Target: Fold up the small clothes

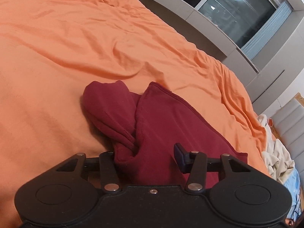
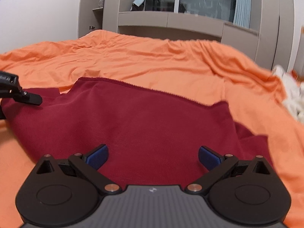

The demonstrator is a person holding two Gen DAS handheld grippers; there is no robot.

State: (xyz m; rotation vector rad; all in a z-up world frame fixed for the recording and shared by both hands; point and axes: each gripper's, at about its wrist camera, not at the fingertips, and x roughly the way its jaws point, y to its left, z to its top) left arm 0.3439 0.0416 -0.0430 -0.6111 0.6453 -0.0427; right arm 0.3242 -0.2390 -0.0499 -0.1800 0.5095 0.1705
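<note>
bunching soft maroon knit garment [image 1: 152,117] between half-closed left tongs [image 1: 146,157]; right tongs [image 2: 153,157] wide, empty.

A dark red garment [image 2: 133,117] lies spread across the middle of the right wrist frame, its stitched hem running from upper left down to the right. In the left wrist frame's lower centre one end is bunched and twisted into a rounded fold.
</note>
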